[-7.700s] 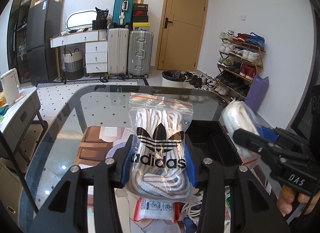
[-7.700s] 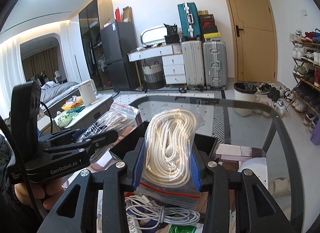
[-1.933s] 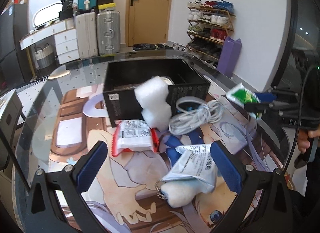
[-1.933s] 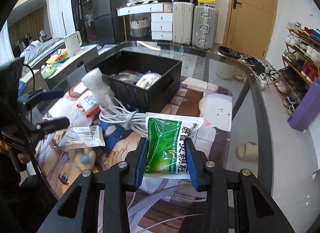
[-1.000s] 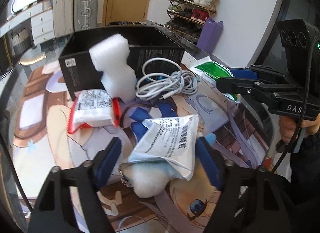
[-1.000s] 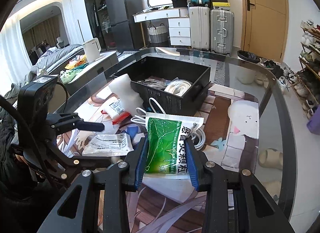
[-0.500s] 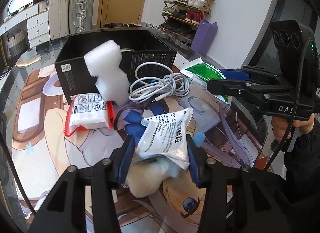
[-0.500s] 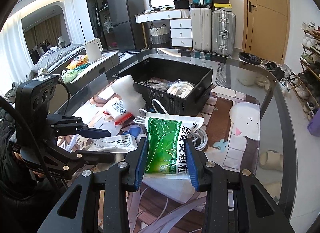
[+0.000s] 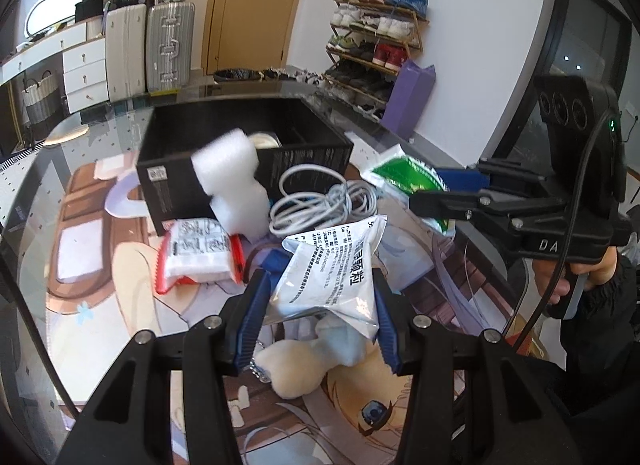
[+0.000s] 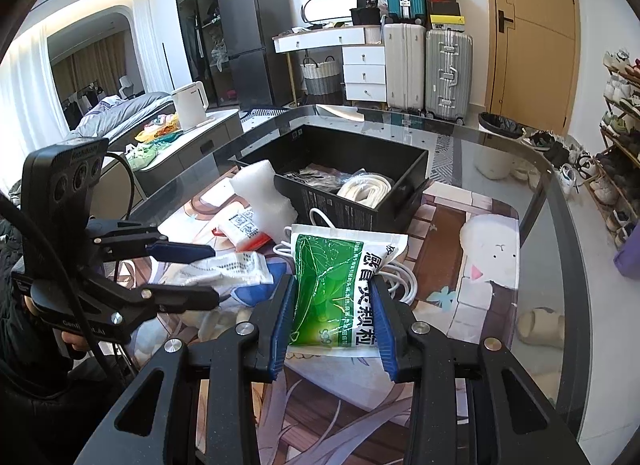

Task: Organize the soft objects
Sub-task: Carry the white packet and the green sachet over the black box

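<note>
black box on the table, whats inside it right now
Inside the black box, a coil of white rope lies beside clear bags with dark contents. The near wall and the foam block hide the rest of the floor.

The right hand-held gripper [image 9: 452, 195] body reads "DA", the green packet [image 10: 338, 293] bears large Chinese characters, and the white packet [image 9: 334, 273] carries small Chinese print.

At lower centre, the right hand-held gripper [image 10: 333, 305] clamps a green sachet [image 10: 340, 289]. At left, the left hand-held gripper [image 10: 200, 273] grips a white packet [image 10: 228, 271]. Above centre, a black box [image 10: 360, 209] holds a cream coil [image 10: 366, 188].
</note>
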`<state>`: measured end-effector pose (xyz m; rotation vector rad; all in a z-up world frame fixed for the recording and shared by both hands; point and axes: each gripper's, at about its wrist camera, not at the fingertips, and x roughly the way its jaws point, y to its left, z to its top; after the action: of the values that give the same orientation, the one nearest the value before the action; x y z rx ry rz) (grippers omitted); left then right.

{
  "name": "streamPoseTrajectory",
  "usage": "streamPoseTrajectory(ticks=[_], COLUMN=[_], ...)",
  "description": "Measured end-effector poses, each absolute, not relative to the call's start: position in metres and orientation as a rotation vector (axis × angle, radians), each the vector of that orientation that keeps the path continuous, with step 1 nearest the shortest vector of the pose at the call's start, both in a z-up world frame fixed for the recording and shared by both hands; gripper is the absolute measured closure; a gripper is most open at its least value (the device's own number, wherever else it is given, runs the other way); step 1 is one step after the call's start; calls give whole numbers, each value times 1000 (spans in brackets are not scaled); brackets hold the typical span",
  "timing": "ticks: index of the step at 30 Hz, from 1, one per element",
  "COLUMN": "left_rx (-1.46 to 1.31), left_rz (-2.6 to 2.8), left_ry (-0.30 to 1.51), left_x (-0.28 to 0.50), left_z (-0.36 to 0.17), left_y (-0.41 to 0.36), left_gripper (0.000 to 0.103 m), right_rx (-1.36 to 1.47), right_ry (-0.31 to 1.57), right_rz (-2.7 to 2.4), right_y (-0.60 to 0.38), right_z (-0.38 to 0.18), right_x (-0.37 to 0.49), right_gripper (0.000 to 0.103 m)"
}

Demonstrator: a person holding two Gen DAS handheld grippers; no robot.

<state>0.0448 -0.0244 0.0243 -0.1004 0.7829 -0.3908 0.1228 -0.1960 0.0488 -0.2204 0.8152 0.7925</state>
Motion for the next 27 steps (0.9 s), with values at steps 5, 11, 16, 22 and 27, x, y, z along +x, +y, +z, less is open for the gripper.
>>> streamPoseTrajectory(ticks=[5, 11, 16, 22, 27], left_rx=[-108, -111, -102, -109, -112], left_rz=[-369, -328, -286, -257, -225], left_ry=[735, 686, 638, 612, 598], left_x=[41, 42, 46, 55, 59], left_z=[39, 52, 65, 73, 77], left_y=[-17, -10, -2, 3, 8], left_gripper=[55, 55, 55, 55, 55], right_rx=[-220, -220, -223, -228, -231], right_ry=[794, 770, 752, 728, 702], right_rz=[800, 803, 803, 812, 806], right_y=[-195, -192, -188, -181, -174], right_z=[53, 58, 61, 67, 75], right_x=[120, 116, 115, 115, 121], right_gripper=[66, 66, 66, 66, 66])
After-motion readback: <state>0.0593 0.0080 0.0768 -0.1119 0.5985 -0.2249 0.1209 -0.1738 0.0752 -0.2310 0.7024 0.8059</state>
